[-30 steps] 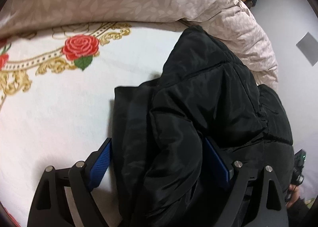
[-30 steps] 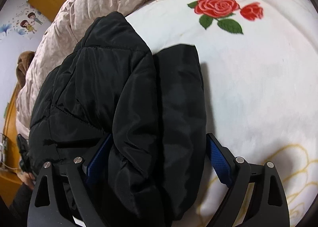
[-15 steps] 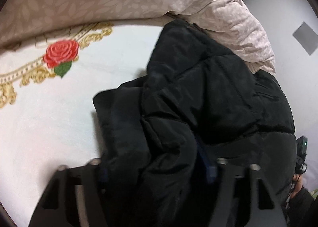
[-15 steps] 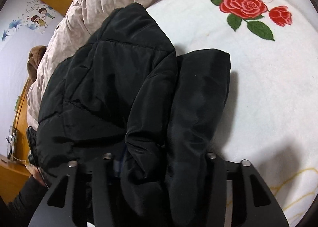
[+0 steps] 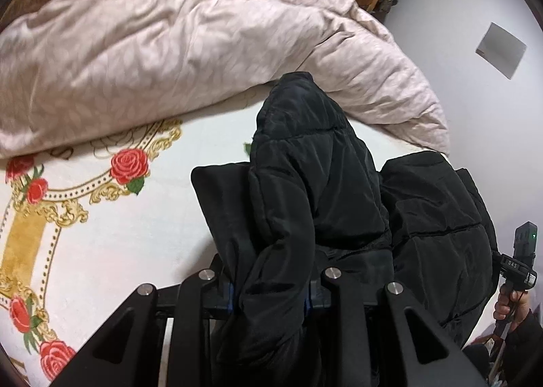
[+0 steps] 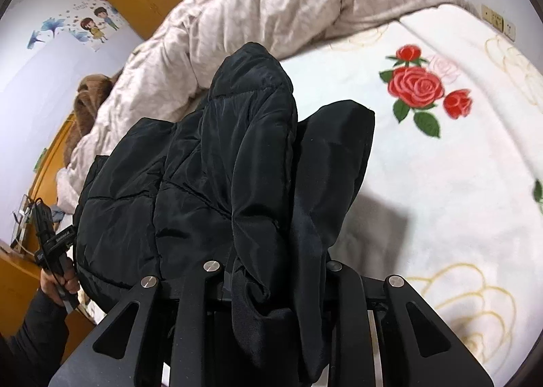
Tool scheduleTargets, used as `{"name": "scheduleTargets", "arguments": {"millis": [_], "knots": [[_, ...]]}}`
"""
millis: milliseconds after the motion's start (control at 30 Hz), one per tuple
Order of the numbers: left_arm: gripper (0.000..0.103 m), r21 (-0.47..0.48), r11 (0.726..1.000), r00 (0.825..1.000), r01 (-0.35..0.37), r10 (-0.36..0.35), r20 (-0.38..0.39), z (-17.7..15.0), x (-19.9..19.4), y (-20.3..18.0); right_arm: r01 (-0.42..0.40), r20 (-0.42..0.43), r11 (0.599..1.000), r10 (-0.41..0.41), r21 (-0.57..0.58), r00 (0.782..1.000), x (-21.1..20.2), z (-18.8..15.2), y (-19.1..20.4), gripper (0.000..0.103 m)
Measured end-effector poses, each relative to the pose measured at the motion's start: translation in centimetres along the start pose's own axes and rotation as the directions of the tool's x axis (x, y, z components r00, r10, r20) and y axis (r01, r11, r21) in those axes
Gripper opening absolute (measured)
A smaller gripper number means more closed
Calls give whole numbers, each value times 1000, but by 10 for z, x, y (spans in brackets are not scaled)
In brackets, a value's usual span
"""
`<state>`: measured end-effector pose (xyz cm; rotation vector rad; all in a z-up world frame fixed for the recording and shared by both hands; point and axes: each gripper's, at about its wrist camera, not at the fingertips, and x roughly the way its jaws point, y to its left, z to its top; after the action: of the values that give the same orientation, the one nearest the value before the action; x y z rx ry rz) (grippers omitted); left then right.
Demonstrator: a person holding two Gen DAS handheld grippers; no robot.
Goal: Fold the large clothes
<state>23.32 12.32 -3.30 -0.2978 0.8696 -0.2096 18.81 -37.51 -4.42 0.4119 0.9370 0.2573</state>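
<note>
Bed surface: white blanket point(image 5: 112, 241) printed with red roses, crumpled pink duvet point(image 5: 163, 58) heaped behind. Black padded jacket point(image 5: 315, 190), bunched, spread across blanket and bed edge. Left gripper point(image 5: 271, 298): jaws closing, bunched jacket fabric pinched between. Right gripper point(image 6: 275, 288): jaws closing, thick jacket fold clamped likewise.
</note>
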Motion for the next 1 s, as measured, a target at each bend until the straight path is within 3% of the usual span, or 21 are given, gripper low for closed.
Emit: {"name": "scheduleTargets", "arguments": {"millis": [233, 467, 800, 933, 1000], "knots": [[28, 46, 998, 998, 36, -39, 54, 25, -11, -53, 32, 67, 999, -33, 13, 997, -39, 20, -18, 25], [28, 78, 995, 996, 59, -64, 64, 57, 21, -105, 91, 130, 995, -96, 43, 987, -59, 57, -47, 26], [29, 87, 995, 998, 57, -59, 25, 87, 108, -131, 132, 128, 987, -143, 93, 981, -13, 104, -105, 27], [32, 65, 998, 999, 26, -24, -33, 77, 155, -123, 145, 79, 980, -156, 133, 985, 16, 107, -135, 29], [35, 43, 999, 997, -13, 16, -71, 63, 176, -111, 165, 38, 974, -173, 155, 984, 34, 104, -149, 36]]}}
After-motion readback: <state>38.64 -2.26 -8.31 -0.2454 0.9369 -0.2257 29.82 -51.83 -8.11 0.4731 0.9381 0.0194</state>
